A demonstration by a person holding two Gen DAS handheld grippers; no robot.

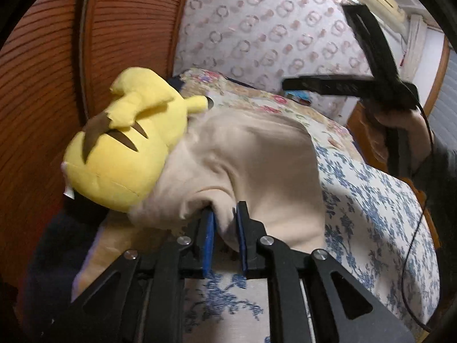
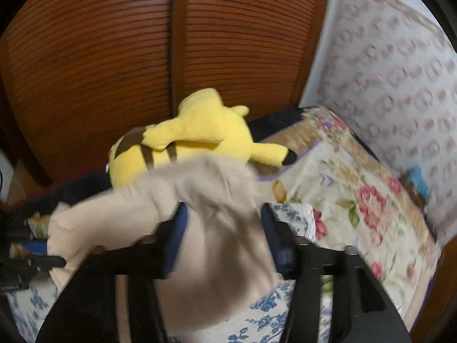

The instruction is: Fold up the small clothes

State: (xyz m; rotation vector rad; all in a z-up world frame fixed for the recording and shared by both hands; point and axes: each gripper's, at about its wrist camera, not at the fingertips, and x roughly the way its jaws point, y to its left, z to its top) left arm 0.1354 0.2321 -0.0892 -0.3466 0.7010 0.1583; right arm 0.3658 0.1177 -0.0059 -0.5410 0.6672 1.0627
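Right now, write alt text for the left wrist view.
The left hand-held gripper pinches a fold of a beige garment draped over a floral bed cover. A yellow plush toy lies beside the garment, and the right hand-held gripper hovers open beyond.

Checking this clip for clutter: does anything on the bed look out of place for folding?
Yes. A yellow plush toy lies on its side against the beige garment, right where it would be folded. The left gripper pinches the garment's edge; it drapes between the right gripper's open jaws.
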